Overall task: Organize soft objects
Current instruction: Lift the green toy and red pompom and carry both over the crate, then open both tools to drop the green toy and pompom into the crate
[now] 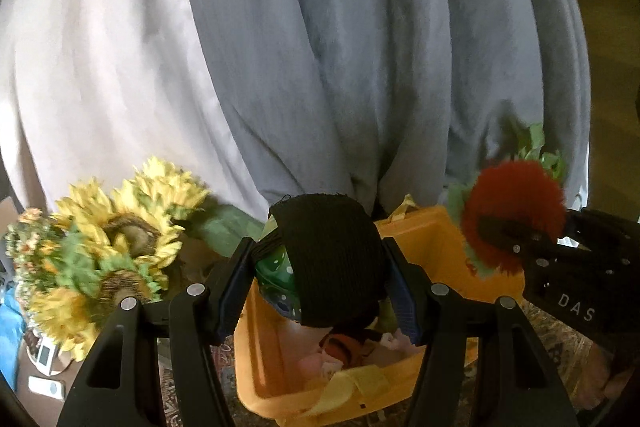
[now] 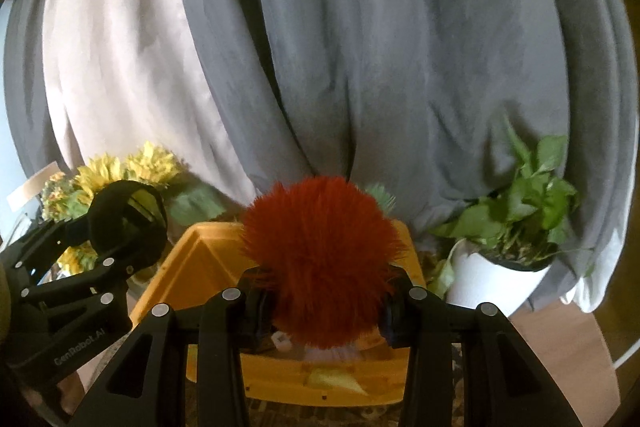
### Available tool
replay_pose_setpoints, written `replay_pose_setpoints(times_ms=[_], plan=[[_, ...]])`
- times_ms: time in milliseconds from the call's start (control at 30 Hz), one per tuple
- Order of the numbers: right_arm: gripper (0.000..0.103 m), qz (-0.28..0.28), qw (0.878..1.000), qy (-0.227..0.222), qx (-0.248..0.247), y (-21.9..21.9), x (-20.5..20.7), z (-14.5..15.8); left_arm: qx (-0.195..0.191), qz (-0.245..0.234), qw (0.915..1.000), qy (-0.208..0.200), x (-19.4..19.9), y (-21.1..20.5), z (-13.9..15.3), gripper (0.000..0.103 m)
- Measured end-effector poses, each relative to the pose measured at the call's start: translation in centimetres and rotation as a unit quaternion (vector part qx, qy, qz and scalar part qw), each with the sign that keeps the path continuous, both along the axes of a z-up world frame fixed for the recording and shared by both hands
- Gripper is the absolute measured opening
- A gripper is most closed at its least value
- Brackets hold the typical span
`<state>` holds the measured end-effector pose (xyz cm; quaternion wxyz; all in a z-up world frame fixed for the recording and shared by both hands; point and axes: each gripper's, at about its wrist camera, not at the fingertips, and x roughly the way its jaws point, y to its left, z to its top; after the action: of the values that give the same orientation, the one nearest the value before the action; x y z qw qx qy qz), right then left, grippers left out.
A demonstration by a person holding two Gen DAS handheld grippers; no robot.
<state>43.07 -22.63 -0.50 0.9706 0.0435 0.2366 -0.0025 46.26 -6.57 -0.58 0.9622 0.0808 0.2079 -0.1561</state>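
We have both grippers loaded and held above the open yellow fabric storage bin (image 1: 424,227). Our left gripper (image 1: 320,279) is clamped on a rounded black knitted soft object (image 1: 332,259) with a green dotted piece tucked beside it, hanging over the bin's left half. Our right gripper (image 2: 320,303) is clamped on a fluffy red pom-pom toy (image 2: 320,251), over the bin's near side. Several small soft items, pinkish and orange, already lie inside the bin, so we judge the sorting partly done; these two still need releasing. Yellow artificial sunflowers (image 1: 120,227) stand left, a potted green plant (image 2: 516,223) right, grey curtains (image 1: 360,47) far behind.
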Motion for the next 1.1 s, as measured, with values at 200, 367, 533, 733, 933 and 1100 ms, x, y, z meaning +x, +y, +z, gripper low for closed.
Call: replay_pose_setpoints(times_ms=[200,367,533,733,933,1100], plan=[[0.042,0.006,0.999,0.039,0.013,-0.6,3.5,-2.2,0.006,-0.006,0.9990,0.044,3.3,-0.7,-2.3,0.062],[0.042,0.008,0.998,0.068,0.016,-1.0,5.7,-4.2,0.019,-0.007,0.9975,0.068,5.2,-1.3,-4.1,0.062],[0.042,0.008,0.996,0.092,0.017,-1.3,6.9,-5.4,0.026,-0.007,0.9956,0.090,6.2,-1.6,-5.3,0.062],[0.049,0.014,0.993,0.119,0.015,-1.4,8.0,-6.6,0.030,-0.015,0.9905,0.134,7.4,-1.7,-6.8,0.064],[0.061,0.013,0.990,0.134,0.031,-1.7,8.3,-7.1,0.043,-0.009,0.9929,0.111,6.9,-1.9,-6.3,0.081],[0.065,0.002,0.991,0.130,0.031,-1.9,7.6,-6.5,0.035,0.013,0.9939,0.104,5.8,-1.4,-5.1,0.083]])
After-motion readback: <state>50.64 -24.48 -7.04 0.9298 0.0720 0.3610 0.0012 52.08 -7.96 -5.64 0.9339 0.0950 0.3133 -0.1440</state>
